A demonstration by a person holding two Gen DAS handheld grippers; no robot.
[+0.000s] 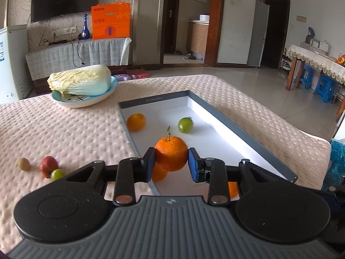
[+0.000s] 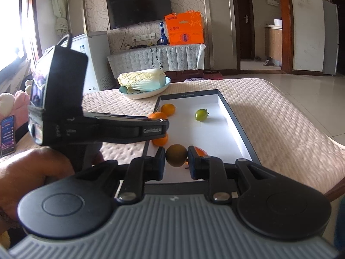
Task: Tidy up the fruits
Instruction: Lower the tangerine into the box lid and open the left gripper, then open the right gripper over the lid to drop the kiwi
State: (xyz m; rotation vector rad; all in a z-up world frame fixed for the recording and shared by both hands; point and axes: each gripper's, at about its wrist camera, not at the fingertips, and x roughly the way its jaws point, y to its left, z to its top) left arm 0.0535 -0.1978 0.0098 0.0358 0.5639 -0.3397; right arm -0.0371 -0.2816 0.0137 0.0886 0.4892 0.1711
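A tabletop (image 1: 194, 86) covered in pink dimpled cloth carried a shallow grey-rimmed box (image 1: 248, 133) and a blue plate (image 1: 86, 102) holding a cabbage. A kiwi (image 1: 23, 164), a red fruit (image 1: 49, 165) and a green fruit (image 1: 57, 174) lay on the cloth, left of the box.

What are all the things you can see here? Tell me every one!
Stemmed orange: one, orange, clamped in the left gripper above the tray.
Kiwi: one, brown, clamped in the right gripper above the tray's near end.
Oranges in tray: at least three; one far-left, one under the held orange, one near the front edge.
Green fruit: one, in the tray's far half.
Tray: one, grey rim, white inside.
Loose fruit on cloth: brown kiwi, red apple, small green fruit.
Napa cabbage: one, pale, in a blue bowl.
Tablecloth: pink, bumpy.
Left gripper: shut on the orange.
Right gripper: shut on the kiwi.
Hand: one, holding the left gripper.
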